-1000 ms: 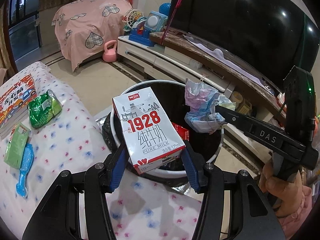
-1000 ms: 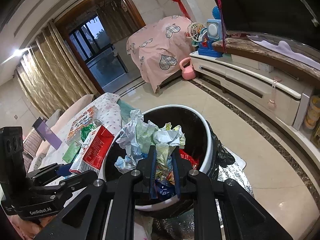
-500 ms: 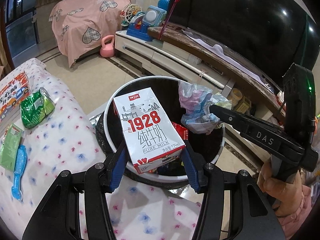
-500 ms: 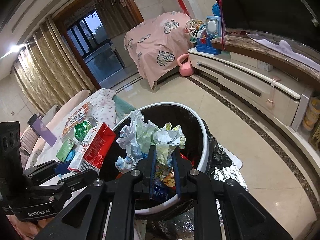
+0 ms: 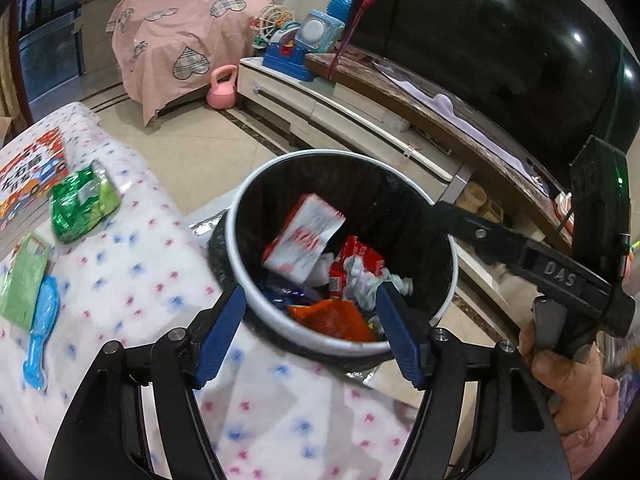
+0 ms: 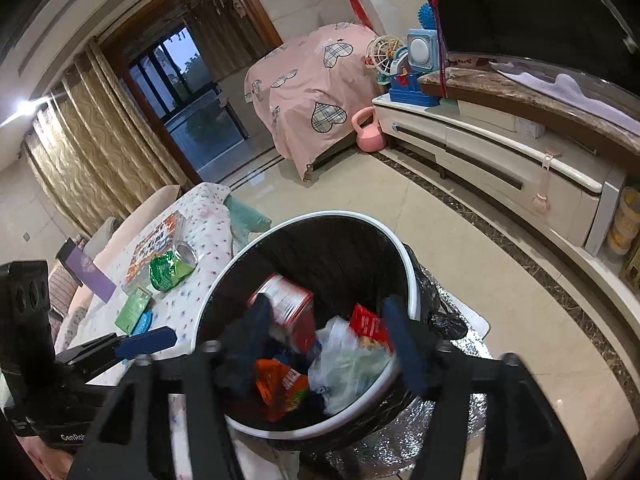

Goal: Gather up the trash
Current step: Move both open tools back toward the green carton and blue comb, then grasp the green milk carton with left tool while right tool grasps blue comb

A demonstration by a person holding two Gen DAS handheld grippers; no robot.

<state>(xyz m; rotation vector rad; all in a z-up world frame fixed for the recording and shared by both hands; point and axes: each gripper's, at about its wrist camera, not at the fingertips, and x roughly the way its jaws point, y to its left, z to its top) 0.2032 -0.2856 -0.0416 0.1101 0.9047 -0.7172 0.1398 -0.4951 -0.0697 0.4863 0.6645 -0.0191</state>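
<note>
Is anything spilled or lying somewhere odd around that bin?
Nothing has spilled. The milk carton lies tilted and blurred inside the trash bin, apparently mid-fall. A green snack bag is on the flowered cloth.

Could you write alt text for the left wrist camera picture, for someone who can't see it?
An open left gripper with blue pads hangs over a round trash bin where a milk carton and crumpled wrappers lie. The right gripper reaches in from the right, and a green snack bag rests on the floral cloth.
</note>
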